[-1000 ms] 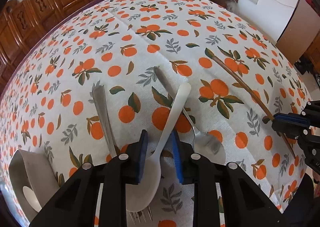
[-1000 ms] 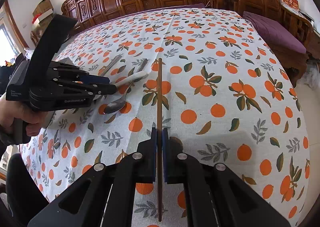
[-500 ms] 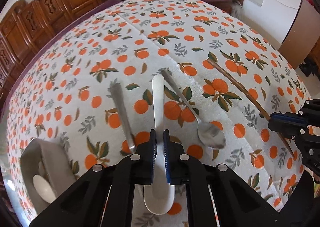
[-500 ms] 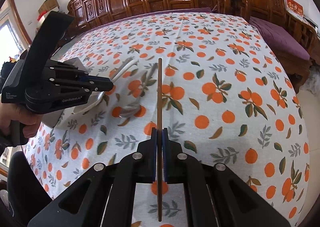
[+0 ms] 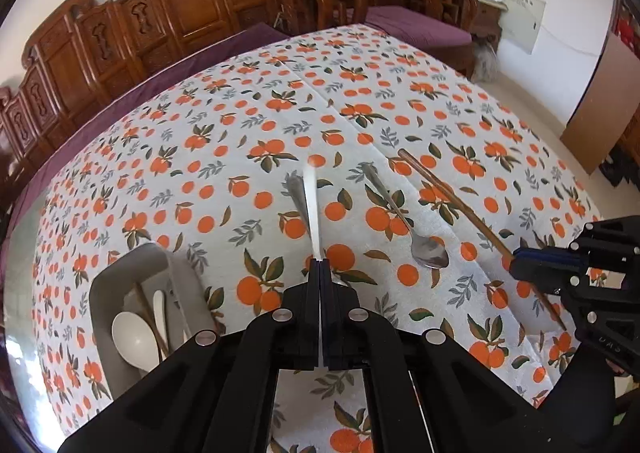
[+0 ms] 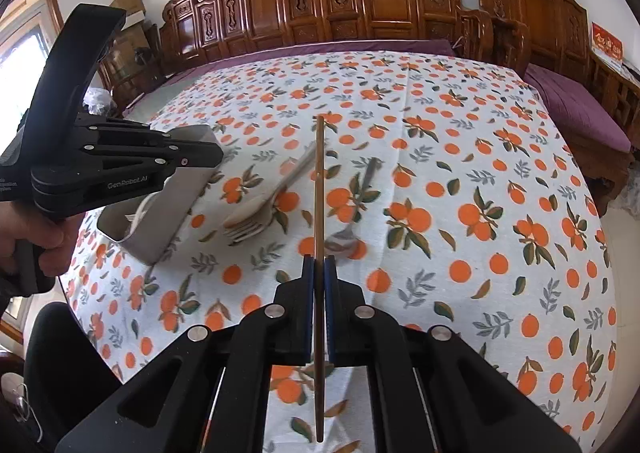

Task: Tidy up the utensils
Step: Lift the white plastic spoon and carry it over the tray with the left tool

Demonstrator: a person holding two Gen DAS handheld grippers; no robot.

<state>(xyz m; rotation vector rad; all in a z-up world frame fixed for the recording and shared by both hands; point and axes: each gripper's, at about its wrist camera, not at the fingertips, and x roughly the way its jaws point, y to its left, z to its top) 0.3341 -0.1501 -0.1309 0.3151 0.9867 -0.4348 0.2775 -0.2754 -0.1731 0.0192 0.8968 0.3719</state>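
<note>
Up above a table [image 5: 400, 65] covered in an orange-print cloth, two hand-held grippers each carry a utensil lifted clear of the surface. Left gripper [image 5: 321, 267] has its jaws pressed together on the handle of a white spoon [image 5: 313, 209], seen edge-on and pointing away from the camera. Right gripper [image 6: 319, 265] is clamped on a brown chopstick [image 6: 319, 181] near its middle, probably so the long stick balances rather than tips. Both look raised for carrying to the grey container [image 5: 132, 273] standing on the table at the left. Inside it lie a second white spoon [image 5: 132, 337], a brown chopstick and another pale handle, so sorting seems partly done. Two items rest on the cloth in the left view: a metal fork [image 6: 256, 213], partly hidden behind the held spoon, and a metal spoon [image 5: 428, 251] to its right.
</note>
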